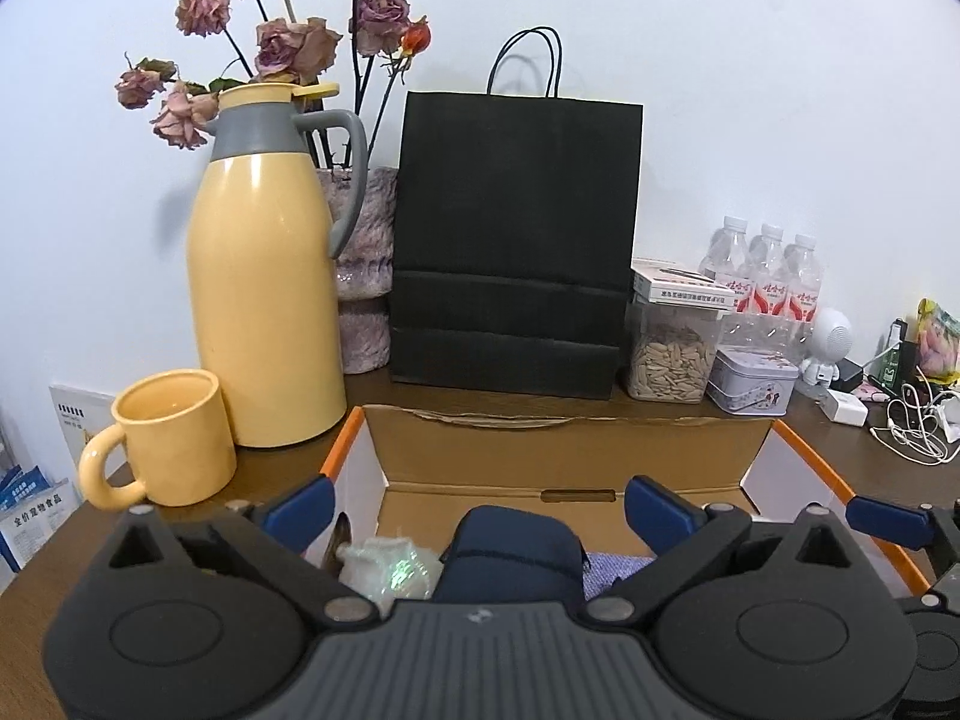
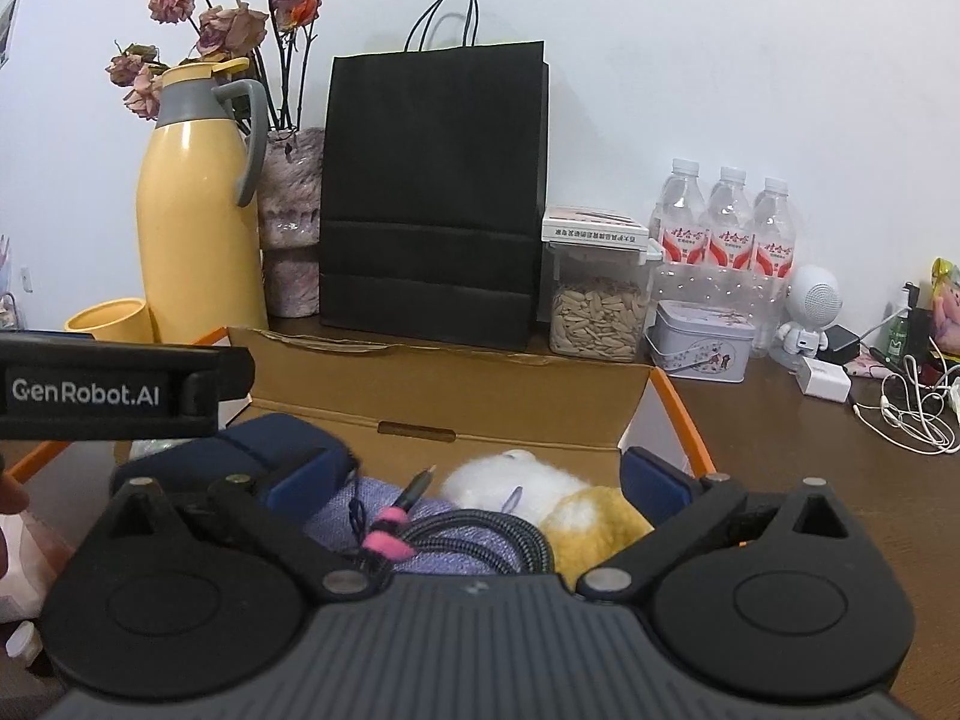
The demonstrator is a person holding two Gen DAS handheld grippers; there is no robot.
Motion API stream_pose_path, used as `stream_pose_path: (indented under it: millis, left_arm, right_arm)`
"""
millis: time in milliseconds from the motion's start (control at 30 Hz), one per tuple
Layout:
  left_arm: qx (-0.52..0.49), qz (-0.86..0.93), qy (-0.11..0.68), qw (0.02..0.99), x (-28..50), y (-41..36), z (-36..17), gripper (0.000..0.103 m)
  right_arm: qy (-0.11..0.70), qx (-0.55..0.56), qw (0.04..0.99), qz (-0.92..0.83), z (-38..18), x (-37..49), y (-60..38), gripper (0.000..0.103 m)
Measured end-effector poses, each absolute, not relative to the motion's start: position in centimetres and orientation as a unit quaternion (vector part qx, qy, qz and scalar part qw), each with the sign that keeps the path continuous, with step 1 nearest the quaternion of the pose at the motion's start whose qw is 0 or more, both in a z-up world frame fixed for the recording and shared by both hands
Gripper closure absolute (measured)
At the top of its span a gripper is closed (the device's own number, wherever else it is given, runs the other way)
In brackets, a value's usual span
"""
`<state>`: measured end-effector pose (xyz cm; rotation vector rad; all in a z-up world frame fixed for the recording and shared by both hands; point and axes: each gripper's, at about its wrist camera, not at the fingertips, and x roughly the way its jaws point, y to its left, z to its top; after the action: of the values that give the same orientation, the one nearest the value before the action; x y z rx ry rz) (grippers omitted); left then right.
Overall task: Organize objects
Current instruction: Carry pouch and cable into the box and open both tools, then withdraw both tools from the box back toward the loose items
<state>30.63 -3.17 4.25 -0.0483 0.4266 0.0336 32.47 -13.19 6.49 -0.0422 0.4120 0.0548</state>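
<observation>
Looks mostly packed: the open brown cardboard box point(image 2: 456, 402) on the dark wooden counter point(image 2: 780, 438) already holds a navy pouch point(image 1: 516, 552), purple cloth point(image 2: 420, 540) and a white-and-yellow plush toy point(image 2: 558, 498). The left claw point(image 1: 480, 510) and right claw point(image 2: 486, 480) both gape wide, gripping nothing.

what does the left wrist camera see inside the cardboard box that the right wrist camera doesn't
Only the left wrist view shows a shiny white crinkled bundle in the box's left corner. Only the right wrist view shows a white-and-yellow plush toy, a coiled dark braided cable with pink ties, and a pen. Both show the open brown cardboard box, a navy fabric pouch and lilac knitted cloth.
</observation>
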Motion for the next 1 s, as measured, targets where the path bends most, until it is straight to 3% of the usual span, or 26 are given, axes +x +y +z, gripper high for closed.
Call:
stream_pose_path:
  millis: [1000]
  left_arm:
    - [-0.043,0.006,0.167,0.985,24.3,-2.7,5.7,0.000]
  right_arm:
    - [0.185,-0.040,0.980,0.062,7.6,26.3,-12.8,0.000]
